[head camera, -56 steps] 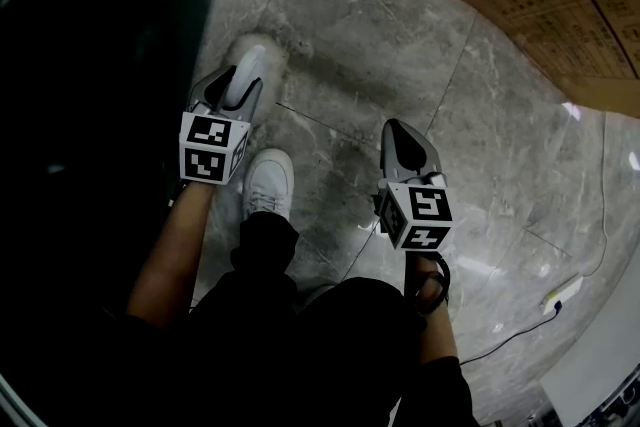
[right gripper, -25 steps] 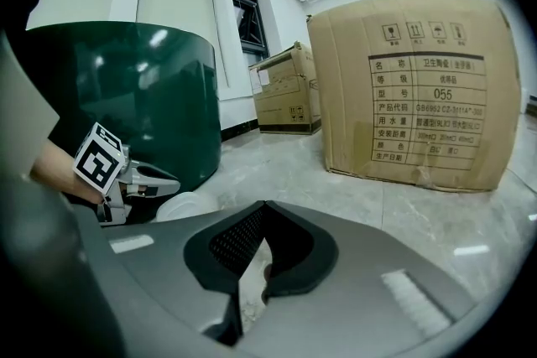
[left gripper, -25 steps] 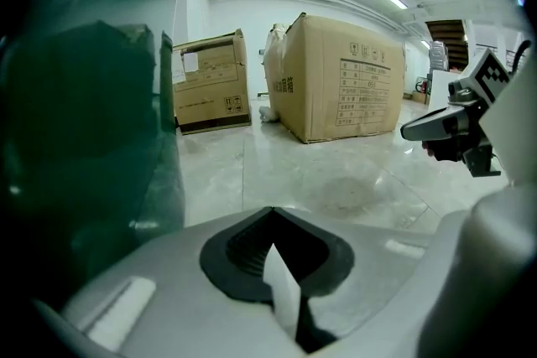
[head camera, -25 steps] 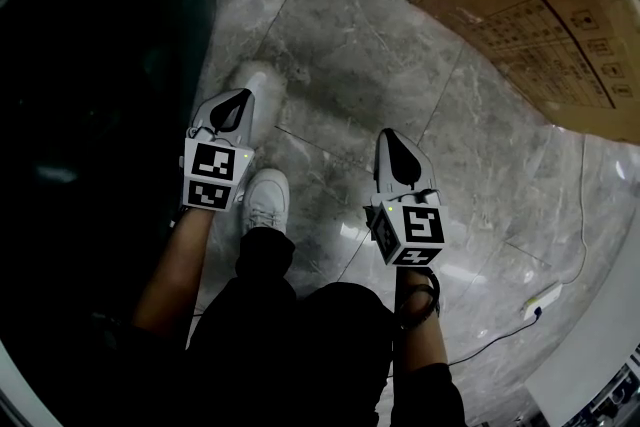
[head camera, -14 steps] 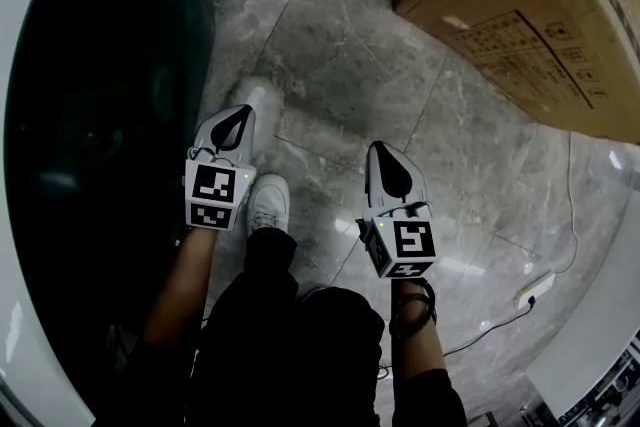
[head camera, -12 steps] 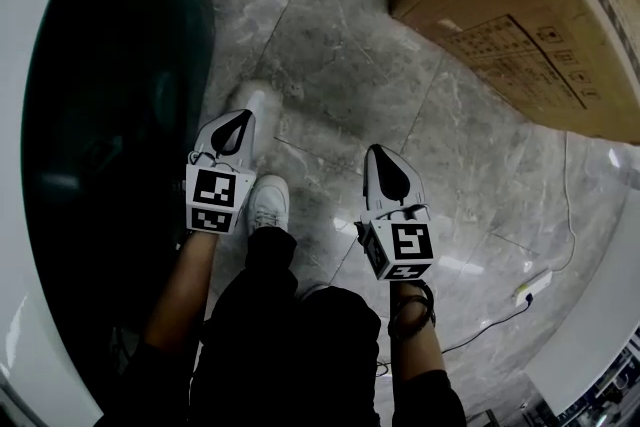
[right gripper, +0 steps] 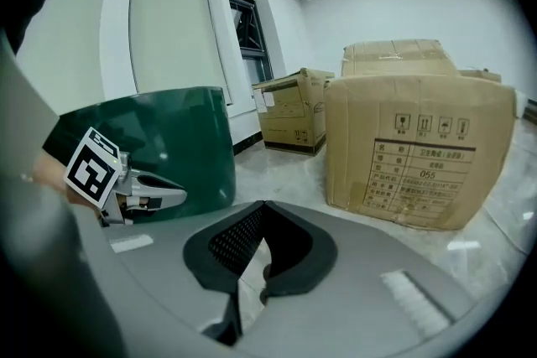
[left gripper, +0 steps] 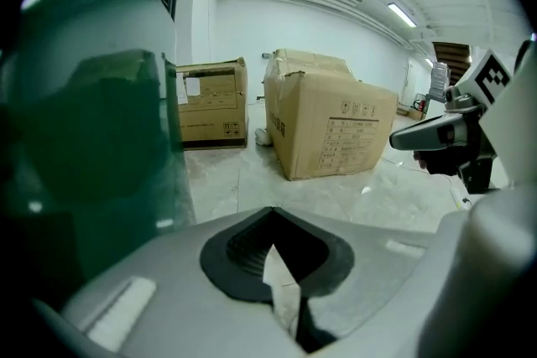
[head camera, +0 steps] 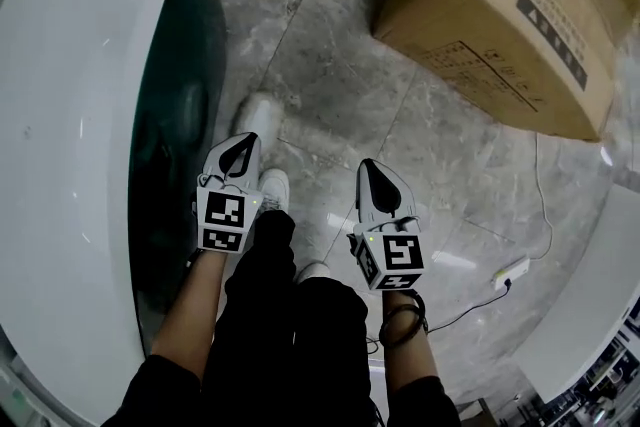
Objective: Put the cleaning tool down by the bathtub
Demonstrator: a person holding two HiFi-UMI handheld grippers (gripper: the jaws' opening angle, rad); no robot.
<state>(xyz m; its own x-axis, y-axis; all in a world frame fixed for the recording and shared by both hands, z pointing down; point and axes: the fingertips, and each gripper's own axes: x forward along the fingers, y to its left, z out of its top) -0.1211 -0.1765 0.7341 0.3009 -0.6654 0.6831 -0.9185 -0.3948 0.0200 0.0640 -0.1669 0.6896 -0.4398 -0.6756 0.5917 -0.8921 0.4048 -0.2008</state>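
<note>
The bathtub (head camera: 70, 135) fills the left of the head view, with a white rim and a dark green glossy side (head camera: 175, 115). No cleaning tool shows in any view. My left gripper (head camera: 240, 147) hovers over the floor right beside the tub's side, shut, with nothing between its jaws. My right gripper (head camera: 374, 177) hangs over the grey marble floor (head camera: 340, 65) further right, also shut and holding nothing. The left gripper view has the green tub side (left gripper: 84, 138) close at left. From the right gripper view the tub (right gripper: 159, 147) and the left gripper (right gripper: 126, 184) are both visible.
A large cardboard box (head camera: 490, 25) stands on the floor ahead to the right, with another box (left gripper: 210, 105) behind it. The person's white shoes (head camera: 258, 115) are between the grippers. A power strip with its cable (head camera: 510, 270) lies at the right.
The view has swung so the tub's white rim now shows at left. Both grippers have drifted slightly lower in the picture and stayed shut. The feet have shifted.
</note>
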